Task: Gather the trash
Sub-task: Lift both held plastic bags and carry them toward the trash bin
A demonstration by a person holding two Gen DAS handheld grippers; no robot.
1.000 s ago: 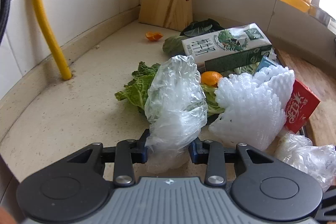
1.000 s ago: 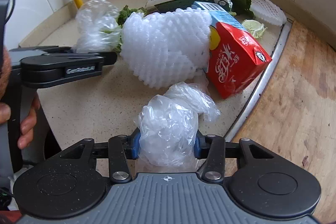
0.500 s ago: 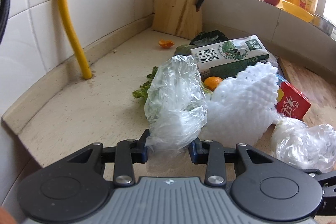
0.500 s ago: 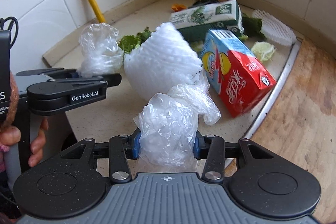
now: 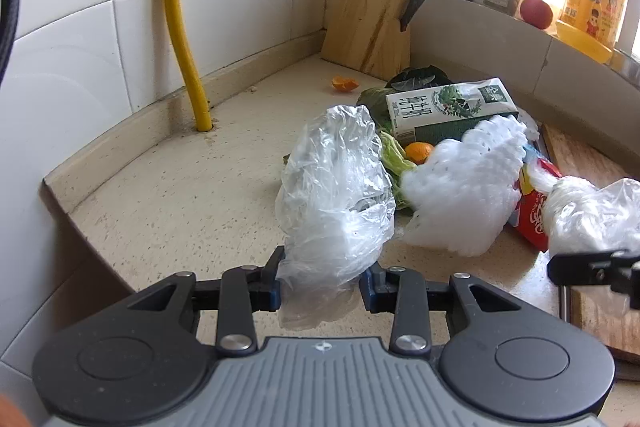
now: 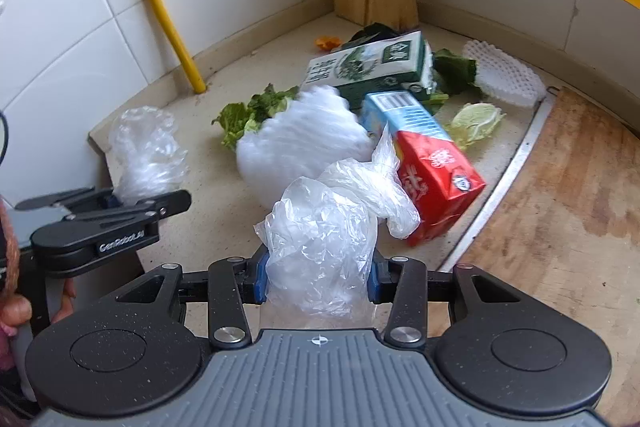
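My left gripper point(image 5: 322, 285) is shut on a crumpled clear plastic bag point(image 5: 336, 195), held above the near edge of the beige counter point(image 5: 180, 195). My right gripper point(image 6: 318, 277) is shut on a second clear plastic bag point(image 6: 324, 227). That second bag point(image 5: 592, 207) also shows at the right of the left wrist view. On the counter lie white foam netting point(image 6: 296, 143), a red and blue carton point(image 6: 424, 155), a green and white milk carton point(image 6: 368, 67), lettuce leaves point(image 6: 248, 111) and a piece of orange peel point(image 5: 344, 83).
A wooden knife block point(image 5: 372, 15) stands in the far corner and a yellow hose point(image 5: 180, 27) runs down the tiled wall. Jars, a red fruit point(image 5: 536, 11) and a yellow bottle point(image 5: 592, 3) line the sill. A wooden board point(image 6: 560, 195) lies right; more netting point(image 6: 504, 75) sits behind.
Both grippers have pulled back and up from the trash pile, each still holding its plastic bag. The pile now lies farther away and the counter's near edge has come into view.
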